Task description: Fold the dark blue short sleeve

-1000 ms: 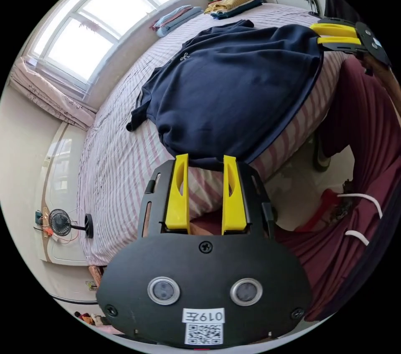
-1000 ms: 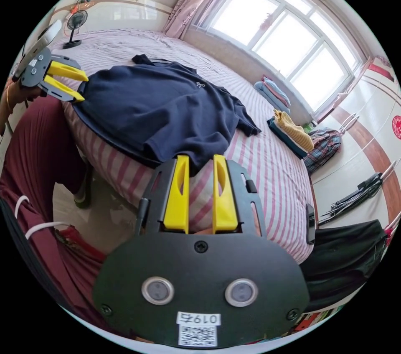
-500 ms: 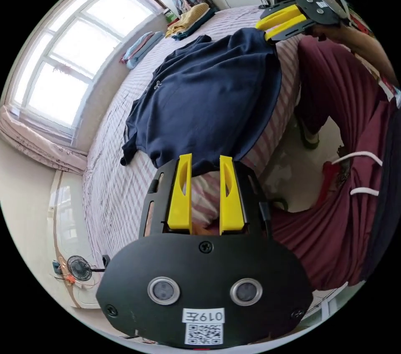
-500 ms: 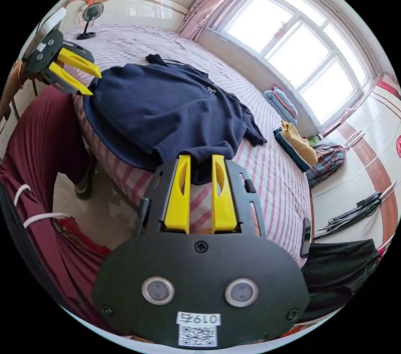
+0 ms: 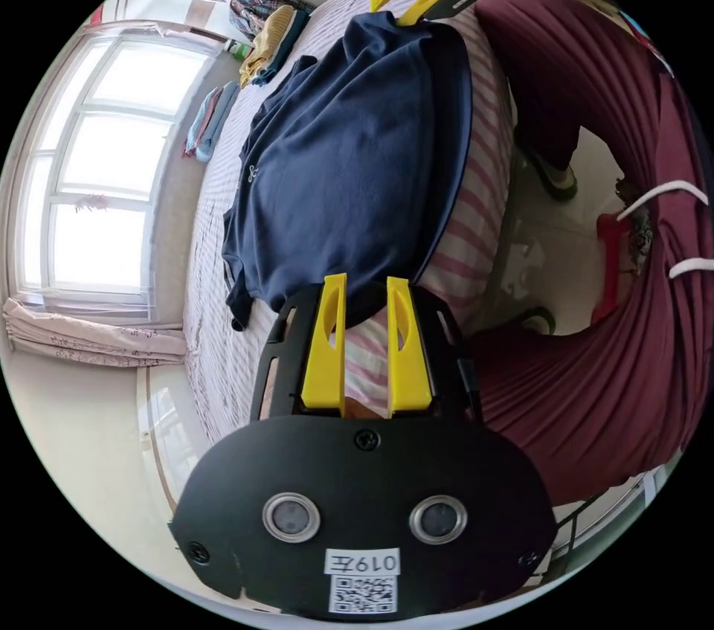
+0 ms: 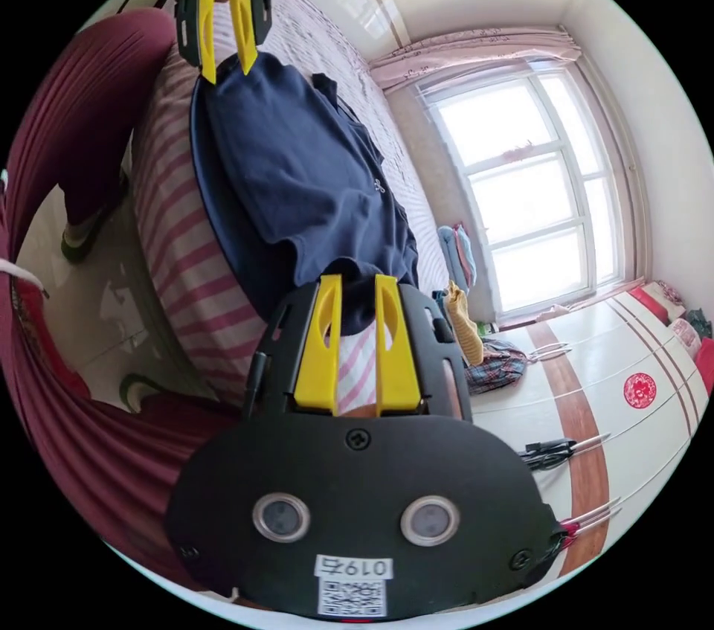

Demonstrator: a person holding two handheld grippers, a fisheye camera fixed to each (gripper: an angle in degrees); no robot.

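Note:
A dark blue short-sleeve shirt (image 5: 349, 154) lies spread on a pink-striped bed (image 5: 476, 213), its hem along the near edge. In the left gripper view my left gripper (image 5: 366, 284) stands open, and one hem corner sits in the gap between its yellow jaws. My right gripper (image 5: 388, 13) reaches the other hem corner at the top. In the right gripper view the shirt (image 6: 297, 169) runs from my right gripper (image 6: 358, 284), open with dark cloth between its jaws, up to my left gripper (image 6: 230, 76), whose jaws stand apart at the far corner.
A person in maroon clothes (image 5: 610, 362) stands at the bed's edge over a pale floor (image 5: 550, 251). Folded clothes piles (image 5: 271, 42) lie at the far side of the bed near the window (image 5: 97, 169). A white wardrobe (image 6: 632, 392) stands beyond the bed (image 6: 178, 243).
Both cameras have rolled and moved in towards the hem. The gap between each gripper's jaws has narrowed a little around the hem corners. The shirt still lies on the bed.

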